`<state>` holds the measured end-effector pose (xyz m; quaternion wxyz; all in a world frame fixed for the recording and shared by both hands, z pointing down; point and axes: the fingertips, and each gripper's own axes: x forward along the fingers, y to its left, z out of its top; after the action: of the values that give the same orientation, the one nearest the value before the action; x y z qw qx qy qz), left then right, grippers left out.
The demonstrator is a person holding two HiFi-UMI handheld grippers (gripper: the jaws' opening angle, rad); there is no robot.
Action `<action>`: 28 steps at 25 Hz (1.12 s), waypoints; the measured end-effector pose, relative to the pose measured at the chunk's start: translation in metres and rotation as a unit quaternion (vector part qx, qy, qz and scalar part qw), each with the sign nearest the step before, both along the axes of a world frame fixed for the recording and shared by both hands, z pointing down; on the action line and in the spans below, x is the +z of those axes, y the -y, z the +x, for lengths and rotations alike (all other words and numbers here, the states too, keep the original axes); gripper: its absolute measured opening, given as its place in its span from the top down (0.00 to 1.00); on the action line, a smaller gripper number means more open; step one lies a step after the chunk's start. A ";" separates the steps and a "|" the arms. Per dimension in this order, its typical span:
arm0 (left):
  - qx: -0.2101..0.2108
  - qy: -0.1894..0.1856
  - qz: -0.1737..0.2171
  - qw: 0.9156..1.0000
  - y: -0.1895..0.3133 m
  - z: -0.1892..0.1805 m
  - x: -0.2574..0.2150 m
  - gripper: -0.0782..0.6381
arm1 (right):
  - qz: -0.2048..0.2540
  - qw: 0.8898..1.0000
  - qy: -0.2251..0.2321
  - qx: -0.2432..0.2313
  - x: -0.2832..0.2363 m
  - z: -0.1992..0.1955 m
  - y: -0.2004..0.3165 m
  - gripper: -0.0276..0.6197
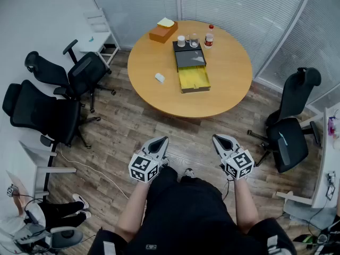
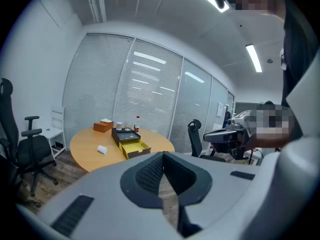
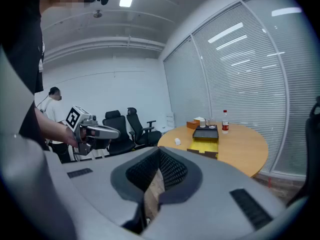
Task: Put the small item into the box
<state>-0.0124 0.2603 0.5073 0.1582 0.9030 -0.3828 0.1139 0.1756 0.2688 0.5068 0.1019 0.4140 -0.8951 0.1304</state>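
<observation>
Left claw (image 1: 161, 141): the jaws are closed tip to tip with nothing between them. In the left gripper view only a slit of wooden floor shows below the meeting point (image 2: 161, 156).
Right claw (image 1: 220, 138): also closed and empty. Its own view shows the ribbed pads (image 3: 170, 170) drawn together at the tip.
Position: both are held out over the floor in front of the person, side by side and well short of the desk (image 1: 223, 84).
Hands: hidden behind the marker cubes in the head view; only the forearms show.
Small item (image 1: 160, 78): a white piece lying on the round wooden desk, left of the box and apart from it. It is too small to say what it is.
Box (image 1: 194, 79): an open yellow tray near the desk's middle, nothing seen in it. A black part (image 1: 189, 57) touches its far end; whether that is a lid or a second tray cannot be told.
Far edge of desk: two small cups (image 1: 187, 40) and a red-capped bottle (image 1: 209, 36) stand just behind the black part. An orange carton (image 1: 163, 32) with something pale yellow on top sits to their left.
Around: black office chairs (image 1: 53, 108) stand on the left and another (image 1: 289, 132) on the right.
Cut off: a seated person (image 1: 37, 219) in the lower left corner, mostly out of frame.
</observation>
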 end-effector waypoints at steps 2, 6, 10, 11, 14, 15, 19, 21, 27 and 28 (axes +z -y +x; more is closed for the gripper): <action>-0.001 0.002 0.001 1.000 0.001 -0.004 0.000 0.88 | -0.001 1.000 -0.003 -0.005 0.001 -0.002 0.002 0.95; -0.006 0.002 0.000 1.000 0.008 -0.011 0.000 0.88 | 0.000 1.000 -0.005 -0.014 0.004 -0.008 0.009 0.95; -0.011 0.002 -0.003 1.000 0.010 -0.018 0.001 0.88 | 0.000 1.000 -0.008 -0.022 0.003 -0.016 0.013 0.95; -0.011 0.001 -0.004 1.000 0.010 -0.019 0.001 0.88 | -0.001 1.000 -0.010 -0.023 0.004 -0.018 0.014 0.95; -0.010 0.001 -0.006 1.000 0.013 -0.022 0.002 0.88 | -0.006 1.000 -0.015 -0.020 0.007 -0.022 0.017 0.95; -0.008 0.001 -0.006 1.000 0.014 -0.023 0.002 0.88 | -0.008 1.000 -0.015 -0.018 0.008 -0.023 0.018 0.95; -0.004 -0.001 -0.009 1.000 0.023 -0.033 0.004 0.88 | -0.016 1.000 -0.005 -0.011 0.010 -0.030 0.023 0.95; -0.002 -0.002 -0.012 1.000 0.027 -0.039 0.004 0.88 | -0.018 1.000 0.000 -0.005 0.008 -0.036 0.025 0.95; -0.002 -0.007 -0.013 1.000 0.048 -0.058 0.001 0.88 | -0.020 1.000 -0.006 0.004 0.006 -0.049 0.038 0.95; -0.002 -0.008 -0.013 1.000 0.051 -0.061 0.001 0.88 | -0.020 1.000 -0.008 0.005 0.007 -0.052 0.041 0.95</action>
<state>-0.0736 0.2094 0.5081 0.1731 0.9010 -0.3817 0.1118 0.1234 0.2281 0.5133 0.1170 0.4176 -0.8892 0.1456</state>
